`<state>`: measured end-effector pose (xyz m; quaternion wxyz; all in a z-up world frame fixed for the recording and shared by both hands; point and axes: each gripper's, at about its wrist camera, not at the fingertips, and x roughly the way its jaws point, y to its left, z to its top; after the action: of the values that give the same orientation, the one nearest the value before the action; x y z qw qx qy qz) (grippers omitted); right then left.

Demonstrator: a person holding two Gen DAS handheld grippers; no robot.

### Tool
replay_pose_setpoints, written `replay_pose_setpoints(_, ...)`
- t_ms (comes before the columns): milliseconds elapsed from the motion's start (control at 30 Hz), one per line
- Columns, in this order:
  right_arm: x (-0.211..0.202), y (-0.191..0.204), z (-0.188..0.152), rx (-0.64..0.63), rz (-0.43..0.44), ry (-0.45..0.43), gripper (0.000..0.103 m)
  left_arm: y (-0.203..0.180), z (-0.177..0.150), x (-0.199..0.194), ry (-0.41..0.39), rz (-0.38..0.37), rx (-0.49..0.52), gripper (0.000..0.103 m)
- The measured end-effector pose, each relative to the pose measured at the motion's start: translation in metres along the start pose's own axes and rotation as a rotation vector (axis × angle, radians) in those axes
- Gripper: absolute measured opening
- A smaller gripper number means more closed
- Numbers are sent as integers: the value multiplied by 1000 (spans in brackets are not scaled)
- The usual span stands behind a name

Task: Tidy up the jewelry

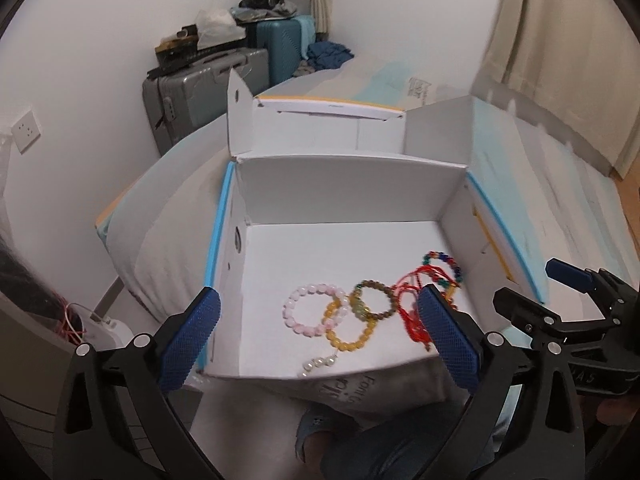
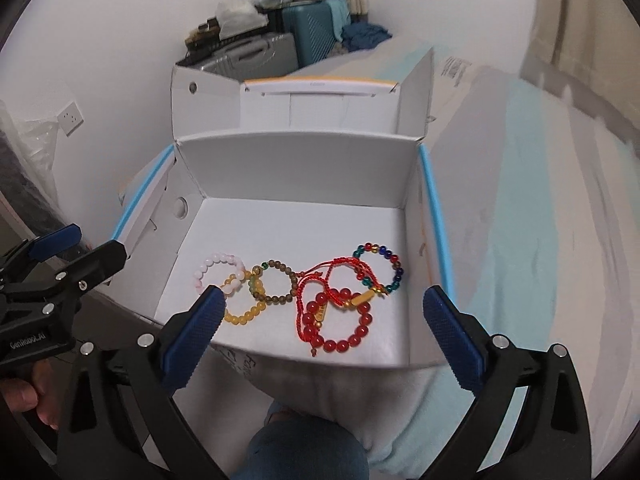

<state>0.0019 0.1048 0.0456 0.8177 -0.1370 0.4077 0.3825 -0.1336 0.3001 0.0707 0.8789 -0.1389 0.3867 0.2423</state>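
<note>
An open white cardboard box holds several bead bracelets on its floor. In the left wrist view I see a pink one, a yellow one, a brown one, red cords, a multicoloured one and a short pearl strand. The right wrist view adds a red bead bracelet beside the multicoloured one. My left gripper hangs open above the box's near left part, holding nothing. My right gripper is open above the near right part, also holding nothing.
The box rests on a pale blue and white bed with its lid standing behind it. A person's knee in jeans is below the box. Suitcases piled with bags stand against the far wall.
</note>
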Motion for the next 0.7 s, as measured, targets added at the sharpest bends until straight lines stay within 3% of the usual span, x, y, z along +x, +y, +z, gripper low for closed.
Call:
replay_pose_setpoints(333,-49,-7,-36,33,-48,-97,95,-14,-28,-36,-45,-54,-28,97)
replay_pose_setpoints(700,-64,-7,-71,54,-82,-113,95,-23,-56,-49,-66,-14,3,97)
